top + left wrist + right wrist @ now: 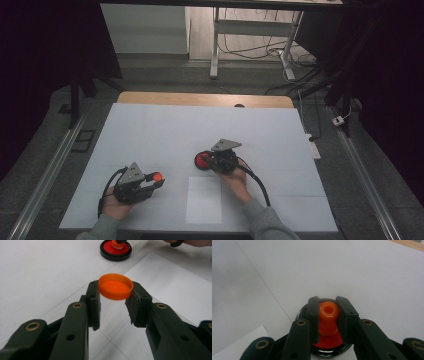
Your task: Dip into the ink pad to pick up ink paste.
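**Inspector:** Orange cap (115, 286) is held off the worktop (165, 135) by the left hand-held gripper (151, 181), pinched by its rim between the two pads, hollow side up. Grip sits at the edge only, which leaves the opening unobstructed.

**Assistant:** And the other piece?

**Inspector:** Orange nozzle (327, 315) stands upright on the red disc with the black rim (202, 160), right of centre on the worktop. The right hand-held gripper (216, 161) is closed narrowly on it, one pad on each side of the neck. The bore at the top faces up and is not covered.

**Assistant:** Why hold it that way?

**Inspector:** My judgement: the right side steadies the nozzle and base so neither slides or tips while the cap is brought over. The side grip keeps the top free to receive the cap.

**Assistant:** How far apart are the two?

**Inspector:** Well apart. The cap is at the near left, the base farther right, with a white sheet of paper (204, 199) lying flat between and nearer the person.

**Assistant:** Any concern?

**Inspector:** The cap is held by a thin rim, slightly tilted. I judge it could twist between the pads when pressed down. I cannot tell whether the nozzle is fixed to the disc or merely resting.
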